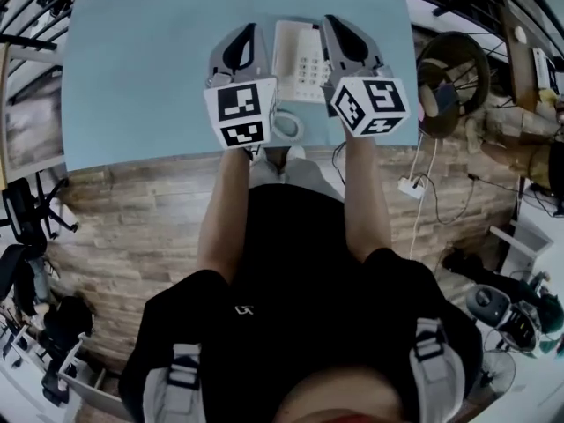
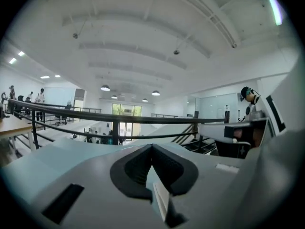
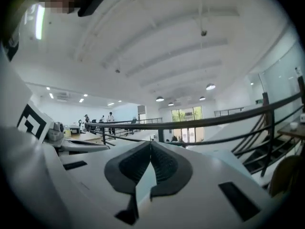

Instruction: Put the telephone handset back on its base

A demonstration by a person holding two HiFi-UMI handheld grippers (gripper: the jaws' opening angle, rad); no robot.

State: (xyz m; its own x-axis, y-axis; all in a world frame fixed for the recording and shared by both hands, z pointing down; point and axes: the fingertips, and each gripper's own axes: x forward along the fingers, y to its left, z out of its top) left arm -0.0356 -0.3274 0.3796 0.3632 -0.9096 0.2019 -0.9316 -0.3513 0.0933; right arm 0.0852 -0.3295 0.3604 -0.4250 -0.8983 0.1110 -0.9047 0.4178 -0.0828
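A white telephone with a grey keypad lies on the light-blue table, near its front edge. A white coiled cord loops at the edge below it. I cannot tell the handset apart from the base. My left gripper hovers just left of the phone and my right gripper just right of it. In the left gripper view the left gripper has its dark pads meeting at the tip, with nothing between them. The right gripper stands the same way. Neither gripper view shows the phone.
The table's front edge runs just below the marker cubes, with wood-pattern floor behind it. A power strip and cables lie on the floor at right, near a round dark stand and clutter. A black railing crosses both gripper views.
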